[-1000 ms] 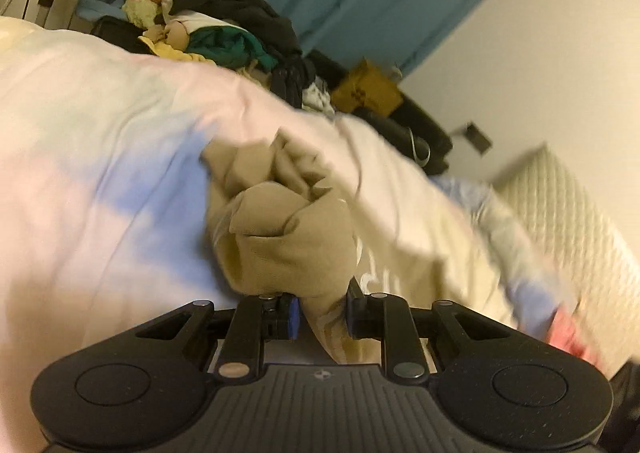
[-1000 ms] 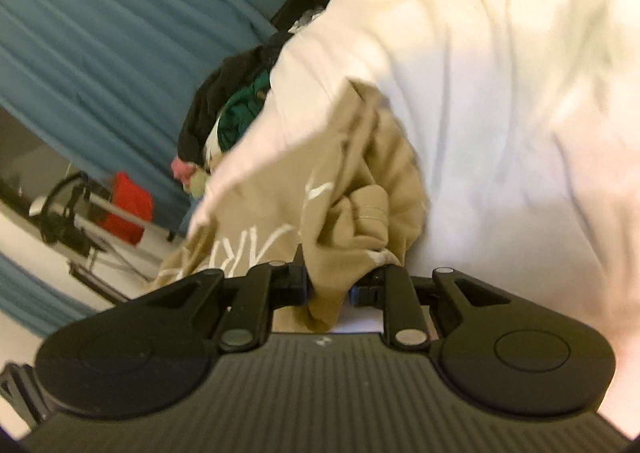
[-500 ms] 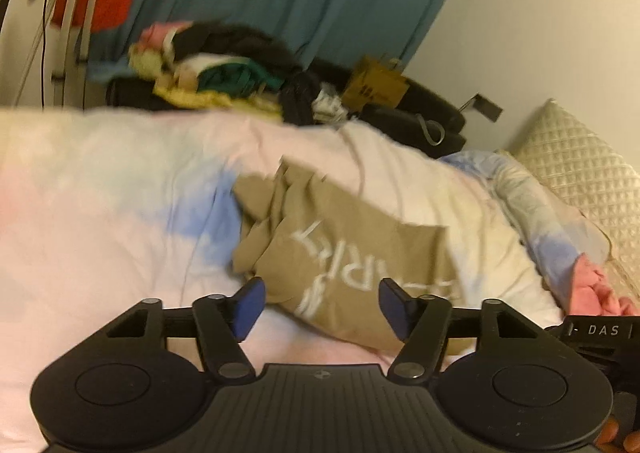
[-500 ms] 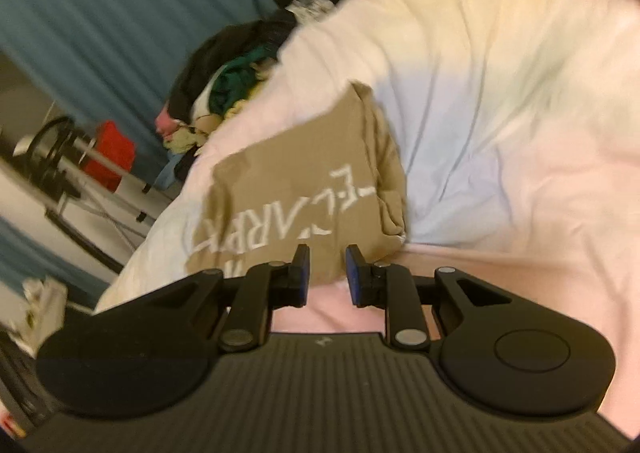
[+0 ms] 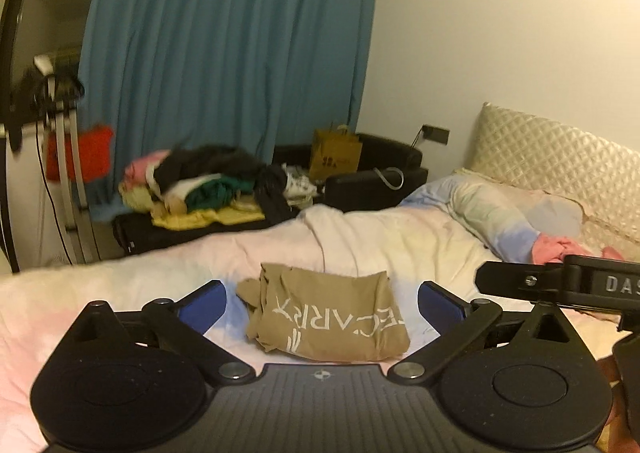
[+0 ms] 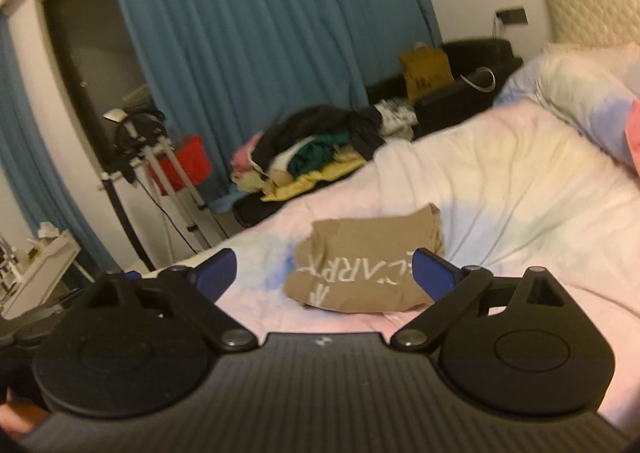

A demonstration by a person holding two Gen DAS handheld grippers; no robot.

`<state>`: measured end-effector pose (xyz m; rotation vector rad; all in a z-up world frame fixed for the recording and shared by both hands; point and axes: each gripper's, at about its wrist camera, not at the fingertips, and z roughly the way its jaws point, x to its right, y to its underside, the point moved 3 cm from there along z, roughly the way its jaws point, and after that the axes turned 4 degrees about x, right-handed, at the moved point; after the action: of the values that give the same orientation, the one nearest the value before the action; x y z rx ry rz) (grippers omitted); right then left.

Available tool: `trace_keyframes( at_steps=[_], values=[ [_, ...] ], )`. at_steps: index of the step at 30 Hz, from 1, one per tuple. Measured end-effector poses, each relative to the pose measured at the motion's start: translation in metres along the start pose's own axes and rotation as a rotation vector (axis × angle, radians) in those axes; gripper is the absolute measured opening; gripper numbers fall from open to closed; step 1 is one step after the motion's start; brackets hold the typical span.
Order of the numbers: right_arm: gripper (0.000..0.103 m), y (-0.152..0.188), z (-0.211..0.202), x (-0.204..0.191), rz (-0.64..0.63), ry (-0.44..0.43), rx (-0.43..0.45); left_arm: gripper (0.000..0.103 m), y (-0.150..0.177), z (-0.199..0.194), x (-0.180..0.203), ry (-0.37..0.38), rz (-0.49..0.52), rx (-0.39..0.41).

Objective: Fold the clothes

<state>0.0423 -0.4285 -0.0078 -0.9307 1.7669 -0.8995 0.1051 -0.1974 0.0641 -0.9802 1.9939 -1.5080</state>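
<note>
A tan garment with white lettering [image 5: 328, 317] lies folded into a compact rectangle on the pastel bed cover [image 5: 120, 293]. It also shows in the right wrist view [image 6: 368, 265]. My left gripper [image 5: 322, 303] is open and empty, held back above the near side of the garment. My right gripper [image 6: 324, 271] is open and empty, also drawn back from the garment. Part of the right gripper's body [image 5: 560, 285] shows at the right edge of the left wrist view.
A heap of mixed clothes [image 5: 200, 185] lies on a dark bench beyond the bed, in front of a blue curtain [image 5: 224, 53]. A brown paper bag [image 5: 336, 155] stands there. Pillows [image 5: 500, 213] and a quilted headboard [image 5: 560, 165] are at the right. A stand [image 6: 160, 181] is at the left.
Both grippers let go of the tan garment, opened wide and pulled back and up. The garment now lies folded on the bed.
</note>
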Motion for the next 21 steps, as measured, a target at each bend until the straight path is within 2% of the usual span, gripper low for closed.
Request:
trace_keyframes(
  at_steps=[6, 10, 14, 21],
  values=[
    [0.096, 0.013, -0.045, -0.019, -0.063, -0.001, 0.103, 0.103, 0.01, -0.066, 0.005, -0.015, -0.01, 0.079],
    [0.096, 0.03, -0.062, -0.023, -0.074, -0.006, 0.138, 0.103, 0.021, -0.098, -0.005, -0.048, -0.046, 0.121],
    [0.096, 0.053, -0.06, -0.029, -0.105, 0.001, 0.135, 0.103, 0.033, -0.112, -0.017, -0.084, -0.045, 0.135],
    [0.096, 0.085, -0.04, -0.036, -0.144, 0.02, 0.113, 0.103, 0.053, -0.114, -0.034, -0.12, -0.048, 0.128]
  ],
)
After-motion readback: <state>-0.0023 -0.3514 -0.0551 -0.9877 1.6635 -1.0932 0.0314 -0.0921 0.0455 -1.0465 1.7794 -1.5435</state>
